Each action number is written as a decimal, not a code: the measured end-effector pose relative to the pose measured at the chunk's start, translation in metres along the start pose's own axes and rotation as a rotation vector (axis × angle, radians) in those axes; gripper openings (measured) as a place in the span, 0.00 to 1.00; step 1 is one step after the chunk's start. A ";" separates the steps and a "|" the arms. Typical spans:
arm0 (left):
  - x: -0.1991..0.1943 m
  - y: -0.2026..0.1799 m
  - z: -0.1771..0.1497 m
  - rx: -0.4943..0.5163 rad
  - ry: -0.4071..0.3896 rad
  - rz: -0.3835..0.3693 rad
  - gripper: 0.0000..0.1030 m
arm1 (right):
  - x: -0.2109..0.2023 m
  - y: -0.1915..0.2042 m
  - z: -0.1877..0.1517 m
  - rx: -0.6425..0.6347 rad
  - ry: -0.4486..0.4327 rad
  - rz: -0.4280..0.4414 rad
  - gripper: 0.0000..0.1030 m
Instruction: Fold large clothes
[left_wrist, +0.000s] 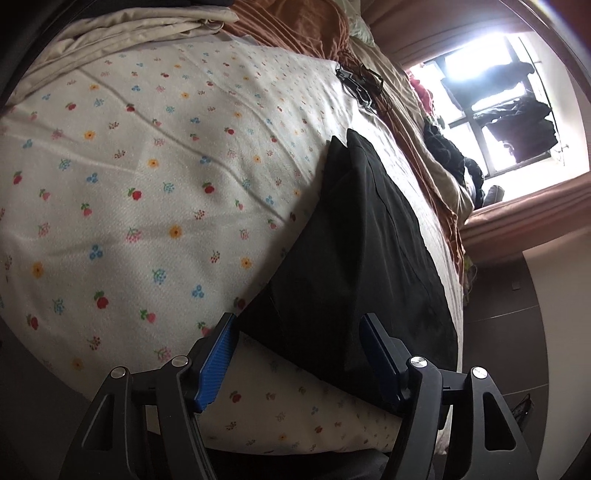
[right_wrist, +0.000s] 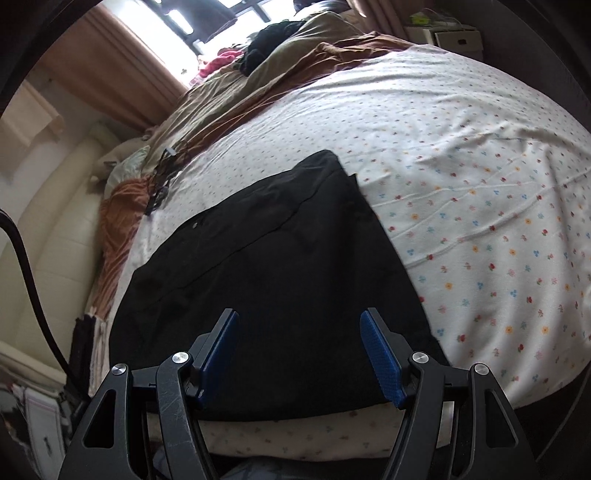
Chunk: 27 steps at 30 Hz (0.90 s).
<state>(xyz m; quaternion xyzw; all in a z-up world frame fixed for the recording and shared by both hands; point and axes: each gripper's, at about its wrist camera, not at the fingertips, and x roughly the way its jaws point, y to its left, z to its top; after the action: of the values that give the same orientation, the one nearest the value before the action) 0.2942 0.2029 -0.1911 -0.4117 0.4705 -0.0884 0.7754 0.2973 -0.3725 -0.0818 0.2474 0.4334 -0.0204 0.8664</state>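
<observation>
A black garment (left_wrist: 354, 258) lies flat in a folded, roughly square shape on the flowered bed sheet (left_wrist: 147, 166), near the bed's near edge. My left gripper (left_wrist: 299, 328) is open and empty, hovering over the garment's near corner. In the right wrist view the same black garment (right_wrist: 277, 266) fills the middle. My right gripper (right_wrist: 299, 325) is open and empty, just above the garment's near edge. Both grippers have blue pads (right_wrist: 380, 354) spread wide apart.
A rumpled brown and beige blanket (right_wrist: 258, 81) lies along the far side of the bed, with dark clothes (right_wrist: 266, 40) piled by the window (left_wrist: 498, 92). A black cable bundle (right_wrist: 162, 177) rests on the sheet. A cream padded headboard (right_wrist: 55, 206) stands at left.
</observation>
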 end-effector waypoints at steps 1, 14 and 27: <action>0.000 0.001 0.000 -0.008 0.002 -0.010 0.66 | 0.001 0.012 -0.003 -0.019 0.006 0.007 0.66; 0.022 0.012 0.015 -0.062 0.038 -0.094 0.38 | 0.066 0.130 -0.065 -0.233 0.228 0.023 0.66; 0.016 0.023 0.012 -0.122 0.010 -0.167 0.22 | 0.136 0.163 -0.106 -0.301 0.372 -0.114 0.53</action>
<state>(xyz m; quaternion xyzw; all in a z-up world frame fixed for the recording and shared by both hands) 0.3065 0.2156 -0.2153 -0.4957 0.4427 -0.1260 0.7365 0.3439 -0.1579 -0.1716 0.0902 0.5971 0.0413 0.7960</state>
